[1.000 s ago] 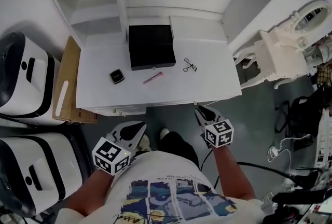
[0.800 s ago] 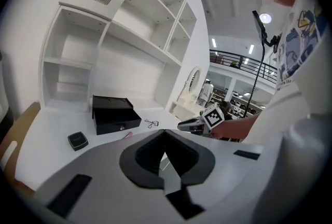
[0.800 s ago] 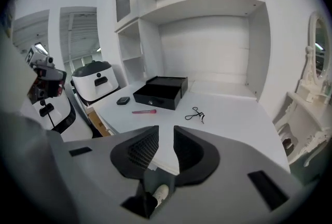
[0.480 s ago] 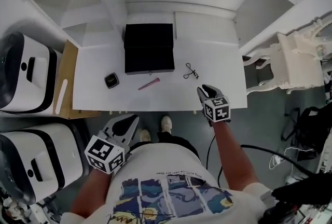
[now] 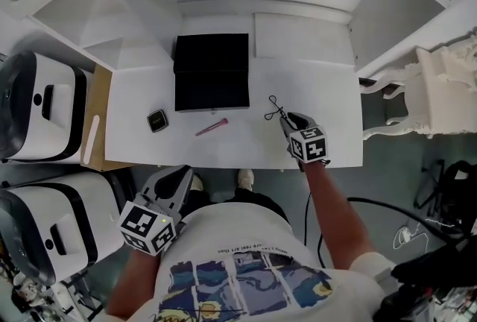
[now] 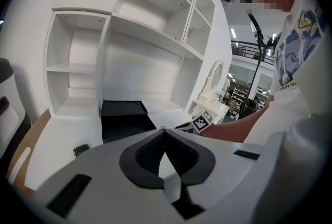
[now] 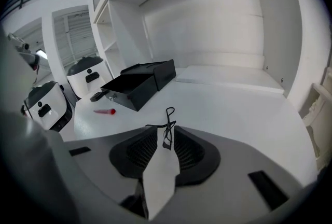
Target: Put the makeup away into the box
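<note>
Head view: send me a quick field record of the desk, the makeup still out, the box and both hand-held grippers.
box: black, lid open
still out: compact, pink tube, eyelash curler, all lying on the desk
right hand-held gripper: jaws have just been opening, eyelash curler's end between the tips, not clamped
left hand-held gripper: shut, empty, short of the desk's near edge

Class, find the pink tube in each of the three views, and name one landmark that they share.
Head view: pink tube on the white desk, just in front of the black box.
Left gripper view: not in it.
Right gripper view: tube left of centre, near the box's front.
Shared landmark: the black box.
</note>
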Demonstrator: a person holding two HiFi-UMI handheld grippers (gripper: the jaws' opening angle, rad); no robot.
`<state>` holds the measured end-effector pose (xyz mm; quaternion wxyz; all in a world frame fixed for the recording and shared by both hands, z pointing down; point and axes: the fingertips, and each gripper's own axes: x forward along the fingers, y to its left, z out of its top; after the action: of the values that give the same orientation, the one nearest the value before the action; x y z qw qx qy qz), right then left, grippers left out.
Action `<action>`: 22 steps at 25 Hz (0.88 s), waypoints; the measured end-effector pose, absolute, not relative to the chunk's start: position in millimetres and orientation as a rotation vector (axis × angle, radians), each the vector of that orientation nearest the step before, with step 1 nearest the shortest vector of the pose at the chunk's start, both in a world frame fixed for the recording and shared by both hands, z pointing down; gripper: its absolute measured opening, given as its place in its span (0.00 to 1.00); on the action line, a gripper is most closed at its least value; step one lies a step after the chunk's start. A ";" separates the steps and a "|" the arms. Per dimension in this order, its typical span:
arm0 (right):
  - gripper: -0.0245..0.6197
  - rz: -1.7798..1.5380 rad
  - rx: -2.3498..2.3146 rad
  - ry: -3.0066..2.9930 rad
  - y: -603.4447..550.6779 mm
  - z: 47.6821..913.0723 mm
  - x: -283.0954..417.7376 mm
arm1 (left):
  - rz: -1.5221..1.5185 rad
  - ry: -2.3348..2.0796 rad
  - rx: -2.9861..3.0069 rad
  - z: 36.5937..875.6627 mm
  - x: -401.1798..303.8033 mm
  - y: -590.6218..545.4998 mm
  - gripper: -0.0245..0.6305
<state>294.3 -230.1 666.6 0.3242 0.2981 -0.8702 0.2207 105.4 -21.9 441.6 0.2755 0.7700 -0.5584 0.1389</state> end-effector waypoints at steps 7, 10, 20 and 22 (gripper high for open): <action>0.11 0.626 0.751 -2.265 -230.6 675.5 292.3 | 0.376 -1.499 2.094 439.0 94.7 -41.4 0.06; 0.10 0.637 0.774 -2.263 -228.9 673.7 293.3 | 0.362 -1.494 2.112 436.4 85.4 -44.1 0.06; 0.09 0.630 0.877 -2.238 -222.7 645.2 298.9 | 0.331 -1.440 2.170 432.2 54.0 -44.5 0.06; 0.09 0.623 0.900 -2.237 -221.0 634.5 299.6 | 0.320 -1.433 2.173 432.1 46.6 -43.4 0.06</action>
<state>299.6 -221.0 634.5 0.3200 0.3423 -0.8510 0.2372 46.6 -43.4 432.1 0.2567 0.8007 -0.5282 0.1180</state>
